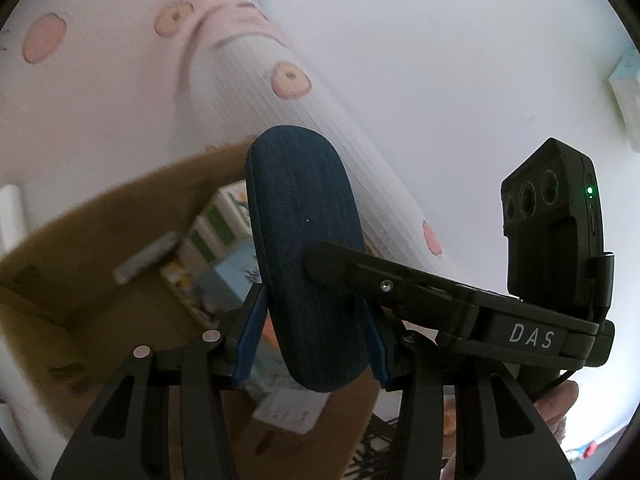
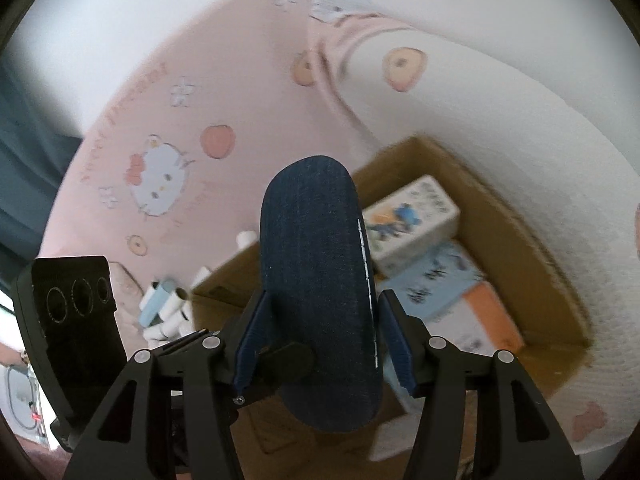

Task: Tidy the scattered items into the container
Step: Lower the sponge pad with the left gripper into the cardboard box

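A dark blue denim glasses case [image 1: 308,264] is held upright in the air above an open cardboard box [image 1: 80,240]. My left gripper [image 1: 310,332] is shut on its lower part, blue pads on both sides. My right gripper [image 2: 320,344] is shut on the same case [image 2: 320,280] from the other side; its finger [image 1: 400,280] crosses in from the right in the left wrist view. The box [image 2: 520,256] holds several printed cartons [image 2: 412,220].
The box sits on a bed with pink cartoon-print bedding [image 2: 160,128] and a white quilted cover [image 2: 520,112]. White tubes and a light blue item [image 2: 168,304] lie on the bed left of the box. A white wall [image 1: 440,60] is behind.
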Demonstrator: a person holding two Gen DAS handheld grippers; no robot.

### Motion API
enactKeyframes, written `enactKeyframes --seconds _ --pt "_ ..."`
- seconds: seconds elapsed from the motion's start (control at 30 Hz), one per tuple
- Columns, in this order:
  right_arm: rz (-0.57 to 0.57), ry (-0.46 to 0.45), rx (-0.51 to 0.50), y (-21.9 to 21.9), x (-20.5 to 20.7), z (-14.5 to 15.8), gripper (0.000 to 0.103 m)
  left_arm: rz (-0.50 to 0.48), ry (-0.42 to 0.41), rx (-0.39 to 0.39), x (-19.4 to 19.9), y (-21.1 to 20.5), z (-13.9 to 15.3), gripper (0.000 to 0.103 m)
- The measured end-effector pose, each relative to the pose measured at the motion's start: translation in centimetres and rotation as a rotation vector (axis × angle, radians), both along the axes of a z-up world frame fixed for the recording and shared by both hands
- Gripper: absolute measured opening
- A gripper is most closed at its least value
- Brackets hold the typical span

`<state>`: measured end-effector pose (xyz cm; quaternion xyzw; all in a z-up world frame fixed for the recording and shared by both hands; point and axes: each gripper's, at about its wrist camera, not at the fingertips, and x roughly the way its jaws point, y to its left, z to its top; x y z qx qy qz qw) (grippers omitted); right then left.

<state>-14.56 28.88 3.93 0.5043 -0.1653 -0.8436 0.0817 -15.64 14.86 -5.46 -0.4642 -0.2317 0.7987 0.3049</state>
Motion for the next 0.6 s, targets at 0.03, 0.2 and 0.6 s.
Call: enactKeyframes --seconds 0.03,0.2,0.6 --pt "-0.003 -0.011 0.005 0.5 0.0 -0.1 0.054 -0.008 -0.009 0.007 -0.1 0.7 -0.2 0.049" --pt "-0.018 -0.074 0.056 2.8 0.1 -0.4 0.054 -0.041 -0.059 0.047 -1.2 2.7 -1.3 0.049" --pt "0.002 -0.192 0.179 5.3 -0.6 -2.1 0.058 -0.077 -0.150 0.087 -1.9 6.1 -4.1 0.049"
